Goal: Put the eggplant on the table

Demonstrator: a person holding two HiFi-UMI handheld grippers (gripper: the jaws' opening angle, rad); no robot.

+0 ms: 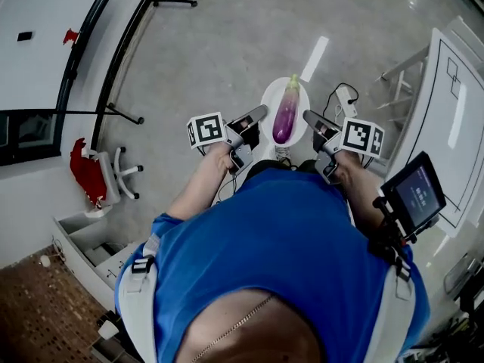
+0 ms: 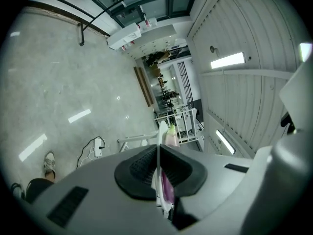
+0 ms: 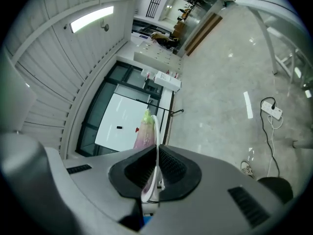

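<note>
Head view: my left gripper and right gripper sit on opposite sides of a white plate. The eggplant lies lengthwise on the plate, green stem end away from me. The plate is up in the air over the grey floor. It is not on the table, which stands well apart on the plate's right. Only this view shows the whole plate and the table top.

Left gripper view: left gripper jaws are clamped on the thin plate rim, seen edge-on. The eggplant shows just past the rim.

Right gripper view: right gripper jaws are likewise closed on the plate edge, with the eggplant beside it. Only the gripper views show the grip itself.

Room: there is bare floor beyond the plate and to its left. A power strip with cord lies on the floor near the plate's right side, between the plate and the table edge. A tablet is near me, right of the plate.
</note>
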